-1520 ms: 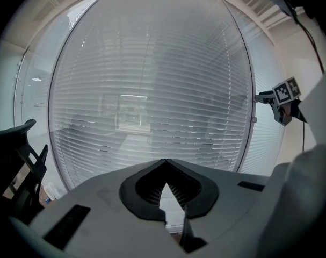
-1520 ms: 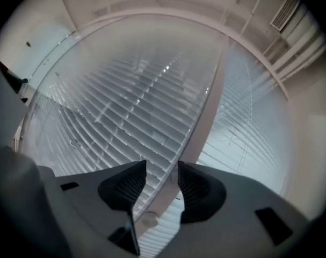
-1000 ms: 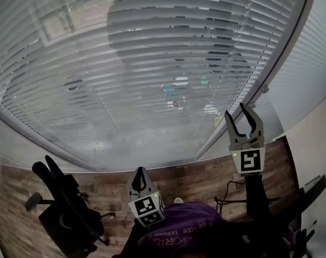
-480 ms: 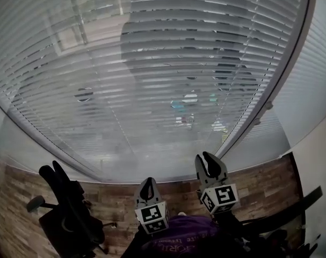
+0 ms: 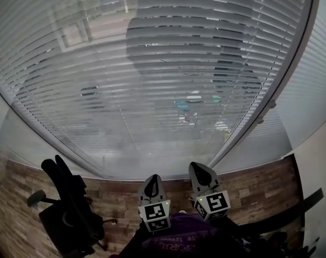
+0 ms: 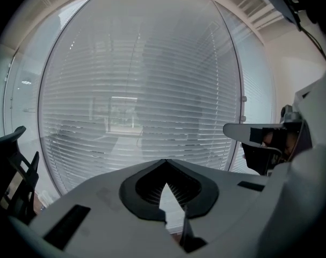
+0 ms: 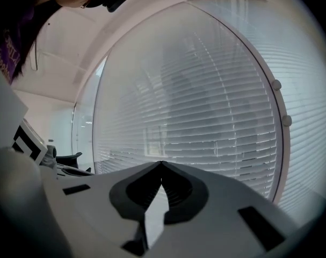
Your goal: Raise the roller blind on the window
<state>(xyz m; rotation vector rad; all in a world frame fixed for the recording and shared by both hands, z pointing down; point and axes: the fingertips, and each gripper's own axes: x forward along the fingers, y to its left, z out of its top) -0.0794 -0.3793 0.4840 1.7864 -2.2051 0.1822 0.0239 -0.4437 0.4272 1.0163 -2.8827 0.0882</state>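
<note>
Head view. At left, a black office chair stands on the wood-plank floor, near the foot of the window and well apart from both grippers. The blind, slatted and fully lowered, covers the pane ahead from top to sill. At centre, the left gripper points toward the blind and is short of it. The left gripper view shows its jaws closed tip to tip, holding nothing. Just beside it, the right gripper also faces the blind. Its jaws have just been closing and now meet, with nothing between them. At right, a white frame post carrying two round knobs separates this blind from a second slatted blind.
</note>
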